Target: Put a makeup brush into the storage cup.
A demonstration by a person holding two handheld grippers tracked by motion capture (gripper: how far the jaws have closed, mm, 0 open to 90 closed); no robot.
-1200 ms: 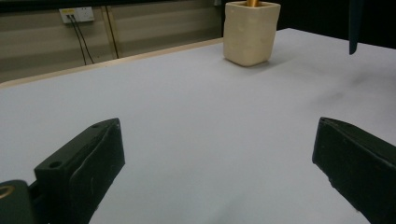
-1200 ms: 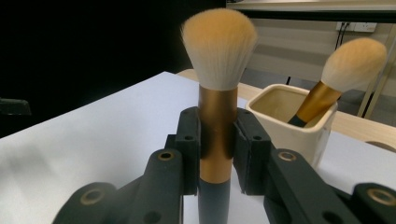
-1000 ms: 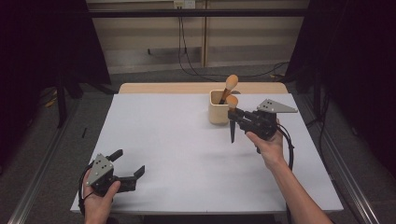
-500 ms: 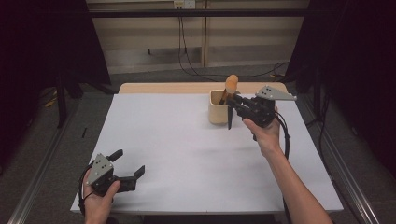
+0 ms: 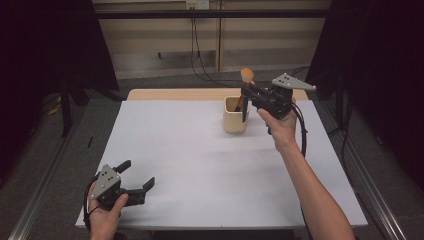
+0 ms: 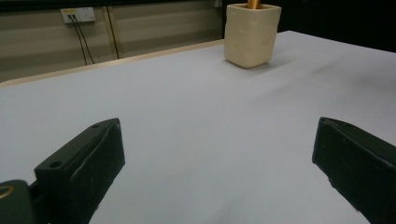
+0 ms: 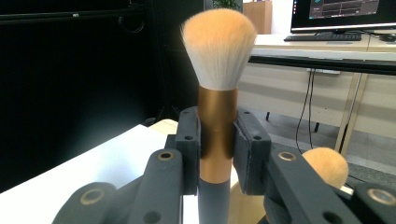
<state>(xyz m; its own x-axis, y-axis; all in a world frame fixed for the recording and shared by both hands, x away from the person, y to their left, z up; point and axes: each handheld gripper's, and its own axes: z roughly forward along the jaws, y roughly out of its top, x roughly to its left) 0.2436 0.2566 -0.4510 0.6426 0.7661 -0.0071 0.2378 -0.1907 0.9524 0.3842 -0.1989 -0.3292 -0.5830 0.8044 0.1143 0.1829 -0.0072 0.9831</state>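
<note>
While the left claw (image 5: 136,189) idles spread open at the tabletop's (image 5: 190,150) near left corner, out of the way, all the action is at the right. Over the cup (image 5: 234,116), the right claw (image 5: 246,96) clamps a brush (image 7: 217,93) by its gold collar, bristles up and handle pointing down, probably to slot it in beside a second brush (image 7: 325,166) already standing there.

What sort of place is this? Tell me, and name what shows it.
Probably a lab or office room set up for recording. A white table stands among dark curtains, wall sockets feed loose cables, and a desk with a monitor and keyboard stands behind.
</note>
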